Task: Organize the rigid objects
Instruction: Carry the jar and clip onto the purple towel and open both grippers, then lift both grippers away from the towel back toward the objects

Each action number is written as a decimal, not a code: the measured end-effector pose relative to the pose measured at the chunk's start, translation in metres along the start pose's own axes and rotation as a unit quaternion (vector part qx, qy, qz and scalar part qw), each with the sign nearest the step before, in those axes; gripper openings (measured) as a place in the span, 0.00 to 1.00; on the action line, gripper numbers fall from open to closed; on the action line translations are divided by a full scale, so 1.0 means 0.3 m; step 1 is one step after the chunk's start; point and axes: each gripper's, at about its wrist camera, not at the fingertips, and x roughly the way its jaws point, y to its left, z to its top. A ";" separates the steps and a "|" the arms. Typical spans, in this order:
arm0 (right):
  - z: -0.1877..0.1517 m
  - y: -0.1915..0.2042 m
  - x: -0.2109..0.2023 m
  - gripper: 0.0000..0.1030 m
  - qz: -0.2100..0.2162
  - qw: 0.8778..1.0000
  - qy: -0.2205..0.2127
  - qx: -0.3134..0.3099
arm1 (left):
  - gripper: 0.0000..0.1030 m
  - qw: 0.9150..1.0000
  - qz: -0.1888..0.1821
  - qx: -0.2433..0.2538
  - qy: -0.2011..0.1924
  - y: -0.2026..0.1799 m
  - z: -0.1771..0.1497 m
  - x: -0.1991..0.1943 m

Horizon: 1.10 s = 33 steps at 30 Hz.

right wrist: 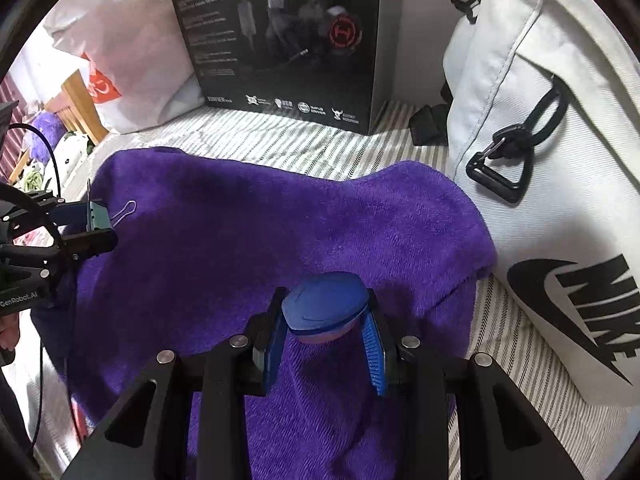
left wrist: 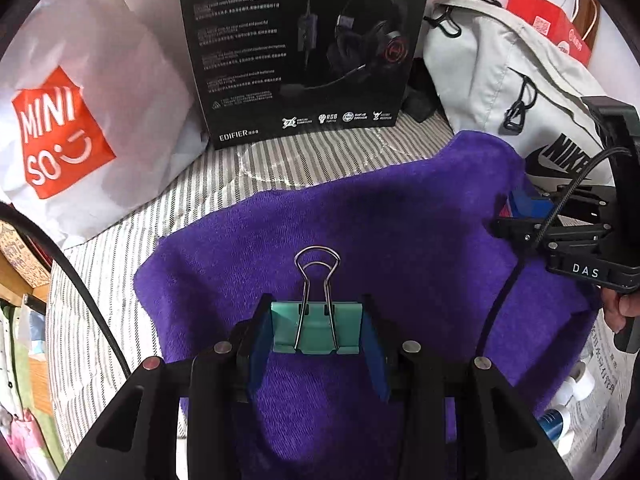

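Left tool (left wrist: 317, 330): its two blue pads pinch a green binder clip (left wrist: 316, 330). The clip's silver wire handles stick up and away from the tool. It is held above the purple towel (left wrist: 360, 208).
Right tool (right wrist: 326, 330): its two blue pads pinch a small blue thing (right wrist: 324, 304) with a rounded top and a pinkish underside. I cannot tell what the thing is. It is also held over the towel.
Purple towel: a fluffy cloth spread out under both tools, lying on the bed (left wrist: 120, 280).
Bed: it has a sheet with thin grey and white stripes. The towel covers its middle.
Small bottles (left wrist: 560, 408): at the right edge of the left view, past the towel, a few white and blue ones lie on printed paper. They are too small to tell more.
Person's hand (left wrist: 618, 308): a bit of it shows at the right edge of the left view, holding the right tool's handle.
White backpack (right wrist: 560, 200): it stands to the right, touching the towel's edge. It has black "NIKE" letters and black zip pulls. It looks zipped shut, so I cannot see inside.
Black box (left wrist: 304, 48): it stands upright behind the towel. It shows a headset picture and the word "EDIFIER". It is closed.
White shopping bag (left wrist: 80, 120): it is at the back left, beside the box, with a red "MINISO" square. What is inside is hidden.
Red paper bag (left wrist: 552, 28): it is behind the backpack, far right, with white string handles. I cannot see inside.
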 end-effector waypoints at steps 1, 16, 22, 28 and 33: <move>0.006 0.001 0.008 0.34 0.000 1.000 0.003 0.001 | 0.38 1.000 0.001 0.001 0.002 0.002 0.004 0.008; 0.053 0.005 0.067 0.34 -0.017 1.000 0.012 -0.014 | 0.39 0.999 0.017 0.004 0.027 0.014 0.043 0.103; 0.049 -0.005 0.067 0.51 -0.012 1.000 0.015 -0.014 | 0.59 0.999 0.040 -0.001 0.029 0.017 0.029 0.099; 0.007 -0.001 0.038 0.66 -0.016 1.000 0.017 -0.012 | 0.65 0.998 0.039 -0.012 0.049 0.034 -0.009 0.078; -0.028 0.013 -0.039 0.66 -0.018 1.000 0.001 -0.005 | 0.65 0.998 0.029 -0.011 0.062 0.024 -0.044 0.040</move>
